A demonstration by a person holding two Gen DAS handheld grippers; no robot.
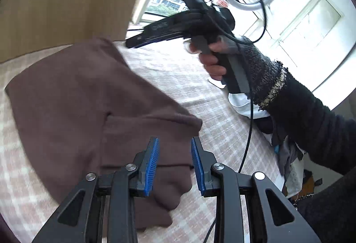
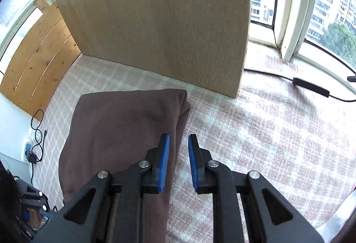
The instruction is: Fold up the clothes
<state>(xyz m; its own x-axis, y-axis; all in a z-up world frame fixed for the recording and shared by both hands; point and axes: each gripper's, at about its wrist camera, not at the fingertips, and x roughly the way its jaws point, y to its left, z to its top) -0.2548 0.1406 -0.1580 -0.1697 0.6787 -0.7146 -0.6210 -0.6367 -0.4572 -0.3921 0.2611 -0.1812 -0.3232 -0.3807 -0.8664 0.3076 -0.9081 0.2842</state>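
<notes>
Brown garment [image 1: 89, 105], soft knit folded into a thick rounded-corner pad, lies on the pink-and-white checked table [image 1: 222, 131]. Left tool [image 1: 174, 165] and right tool [image 2: 178, 162], ribbed blue pads parted, grip nothing.

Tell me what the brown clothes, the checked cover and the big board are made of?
Brown garment: probably soft knit cotton, matte, with limp rounded folds. Checked cover: woven cloth, slightly fuzzy, pink and white squares. Board: looks like pale wood or wood-look laminate, with faint grain and a flat finish.
</notes>
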